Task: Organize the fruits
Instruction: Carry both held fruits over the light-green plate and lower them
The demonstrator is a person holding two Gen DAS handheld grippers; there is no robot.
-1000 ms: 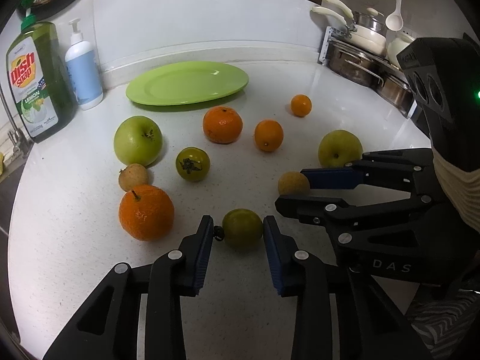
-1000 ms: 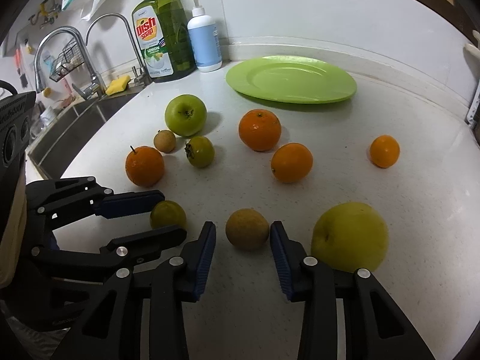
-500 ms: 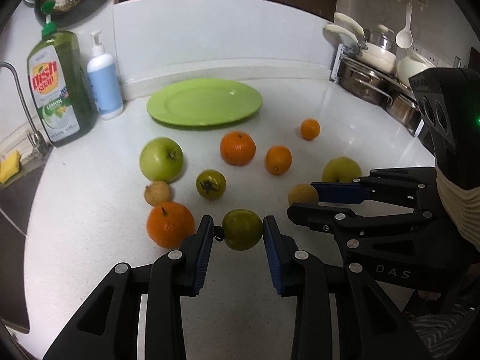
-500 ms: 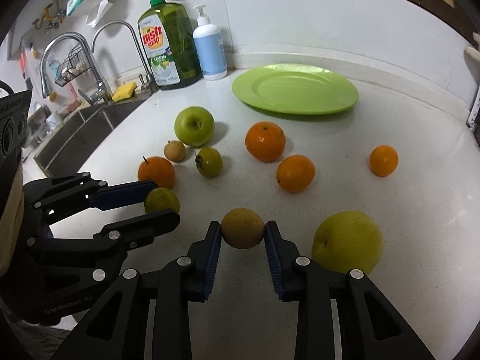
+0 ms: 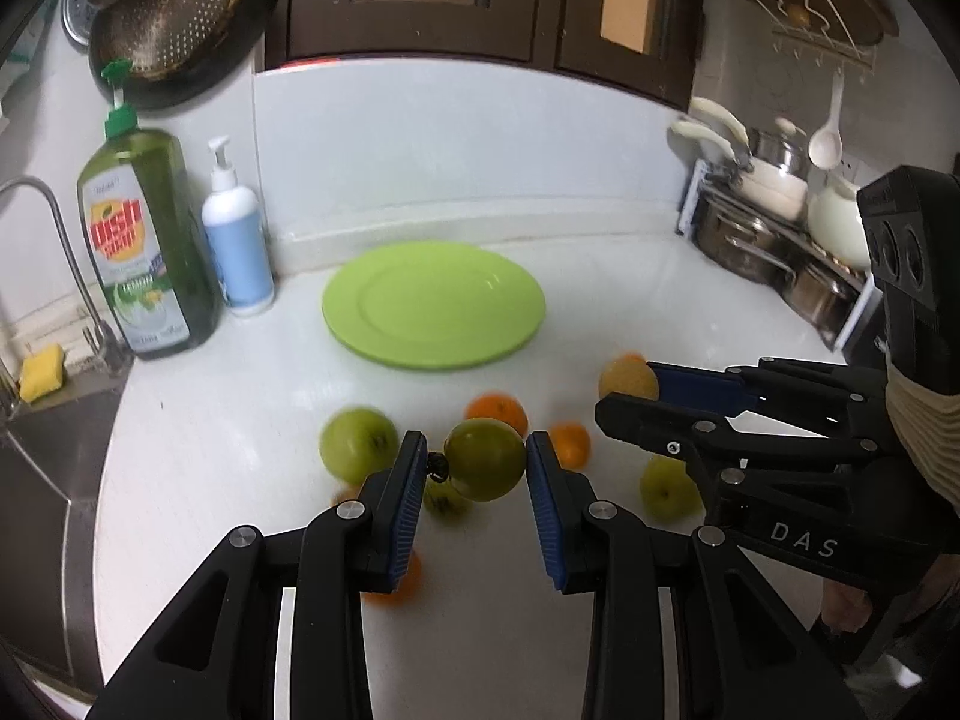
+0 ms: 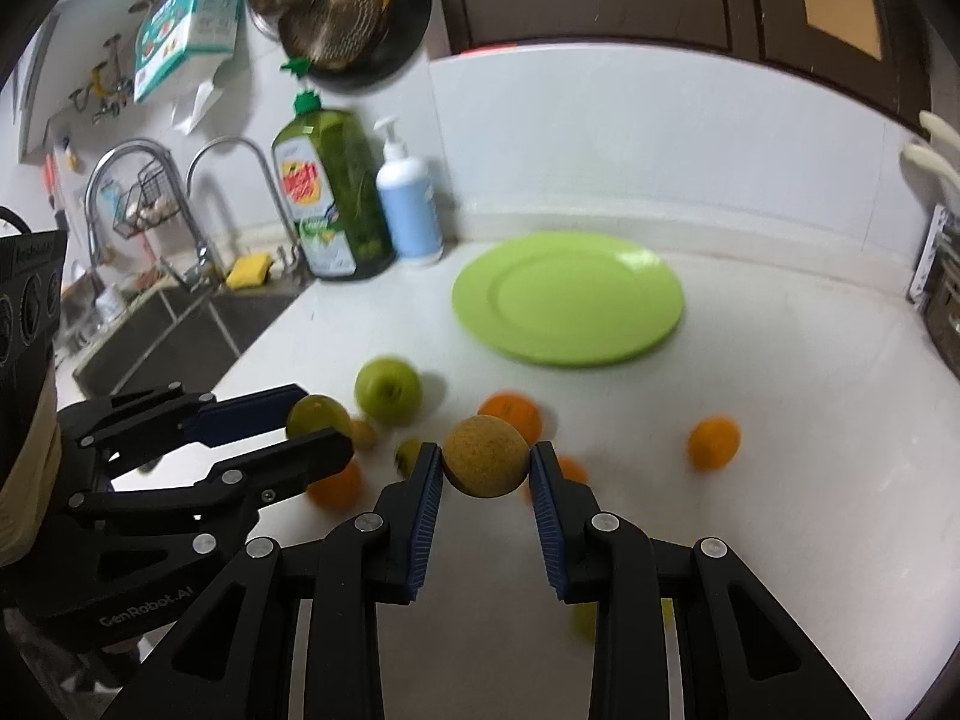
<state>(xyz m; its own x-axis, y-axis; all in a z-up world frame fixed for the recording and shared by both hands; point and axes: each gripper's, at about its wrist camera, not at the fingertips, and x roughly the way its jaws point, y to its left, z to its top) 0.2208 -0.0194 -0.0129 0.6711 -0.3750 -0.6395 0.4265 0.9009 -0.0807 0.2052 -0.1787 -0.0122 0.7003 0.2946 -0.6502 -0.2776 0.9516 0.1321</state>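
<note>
My left gripper [image 5: 477, 462] is shut on a small green fruit [image 5: 485, 459] with a dark stem, held above the white counter. My right gripper [image 6: 485, 462] is shut on a round tan fruit [image 6: 486, 456], also lifted. Each gripper shows in the other's view: the right gripper [image 5: 630, 387] with the tan fruit [image 5: 627, 381], and the left gripper [image 6: 318, 417] with the green fruit [image 6: 315, 414]. An empty green plate [image 5: 432, 306] [image 6: 567, 306] lies farther back. Below, blurred, remain a green apple [image 5: 357, 444], oranges [image 5: 498, 411] [image 6: 713, 441] and a yellow-green apple [image 5: 666, 489].
A dish soap bottle [image 5: 147, 246] and a white-and-blue pump bottle [image 5: 237, 252] stand at the back left by the wall. A sink [image 6: 162, 330] with faucets drops off at the left. Pots on a rack [image 5: 768, 228] line the right edge.
Both grippers have risen off the counter, each carrying its fruit. The right jaws closed onto the tan fruit first. The plate and bottles now sit lower and farther in both views.
</note>
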